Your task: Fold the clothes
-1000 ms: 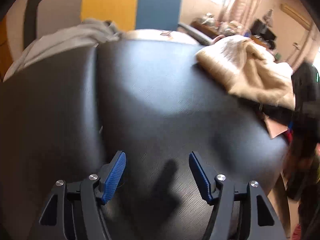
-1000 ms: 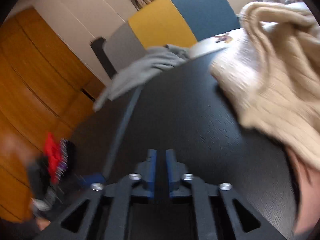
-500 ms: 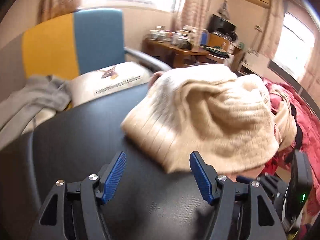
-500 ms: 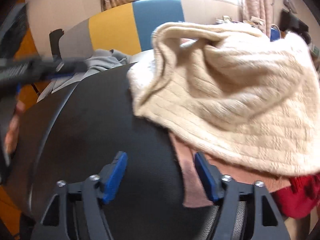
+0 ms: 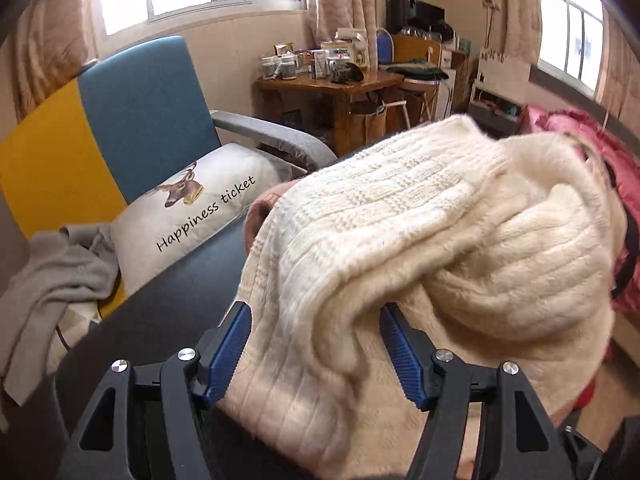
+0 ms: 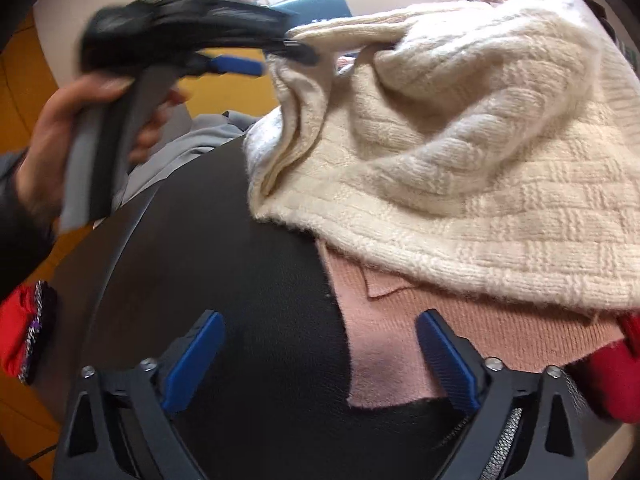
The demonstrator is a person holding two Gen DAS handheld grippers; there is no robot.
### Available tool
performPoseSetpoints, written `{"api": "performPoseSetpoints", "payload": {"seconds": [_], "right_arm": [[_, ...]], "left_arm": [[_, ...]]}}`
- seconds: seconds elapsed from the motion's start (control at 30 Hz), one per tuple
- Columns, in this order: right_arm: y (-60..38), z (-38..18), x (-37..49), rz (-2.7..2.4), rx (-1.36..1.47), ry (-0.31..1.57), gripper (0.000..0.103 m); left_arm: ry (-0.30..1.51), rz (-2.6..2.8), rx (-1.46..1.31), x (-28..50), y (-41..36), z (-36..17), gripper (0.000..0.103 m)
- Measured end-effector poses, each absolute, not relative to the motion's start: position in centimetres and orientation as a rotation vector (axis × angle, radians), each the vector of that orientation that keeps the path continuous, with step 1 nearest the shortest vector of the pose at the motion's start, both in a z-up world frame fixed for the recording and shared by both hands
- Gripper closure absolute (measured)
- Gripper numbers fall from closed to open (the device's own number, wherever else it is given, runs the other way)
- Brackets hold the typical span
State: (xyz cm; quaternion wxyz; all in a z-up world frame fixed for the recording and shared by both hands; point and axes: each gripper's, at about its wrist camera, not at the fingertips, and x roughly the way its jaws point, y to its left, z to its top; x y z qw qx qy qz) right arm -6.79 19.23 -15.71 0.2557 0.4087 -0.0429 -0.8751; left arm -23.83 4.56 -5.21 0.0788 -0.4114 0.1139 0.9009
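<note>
Cream knit sweater [image 5: 400, 240] lies bunched, seemingly over pink cloth [image 6: 400, 344].

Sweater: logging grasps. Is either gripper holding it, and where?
Nothing held. Left gripper stands open around a sweater fold; right gripper open above the pink cloth edge.

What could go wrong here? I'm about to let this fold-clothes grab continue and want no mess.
The cream sweater is bunched, and only a fold lies between the open left tongs, so closing may pinch one thick ridge rather than an edge. It rests on a pink garment, which could be dragged along. The pile sits near the edge of the black table, so a pull might slide clothes off. The right tongs hang open, holding nothing.
</note>
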Motion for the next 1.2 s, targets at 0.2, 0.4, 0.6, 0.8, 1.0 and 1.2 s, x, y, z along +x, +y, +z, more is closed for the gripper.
{"api": "performPoseSetpoints", "payload": {"seconds": [0.2,0.4,0.6,0.8,1.0,1.2], "right_arm": [[19.2,-16.0,-5.9,-2.425,1.042,-0.087,0.0],[19.8,-15.8,-5.7,-2.429,1.053,-0.083,0.0],[20.8,-15.1,-4.7,-2.452,1.099,-0.242,0.0],[21.2,-14.1,-5.8,-2.453,1.129,-0.321,0.0],[20.7,-12.1,-5.7,-2.468,1.094,-0.289,0.0],[20.2,-10.5,-3.9,-2.444,1.086,-0.17,0.0]], "left_arm": [[0.18,2.679,-1.288,-24.4,3.8,-6.5,0.09],[-0.158,2.702,-1.178,-19.9,-0.5,-3.7,0.091],[-0.534,2.709,-1.12,-12.4,-8.0,-2.7,0.091],[-0.771,2.698,-1.25,-3.5,-16.0,-6.9,0.091],[-1.094,2.638,-1.386,4.0,-23.5,-12.1,0.087],[-1.18,2.653,-1.396,9.5,-26.6,-13.6,0.081]]}}
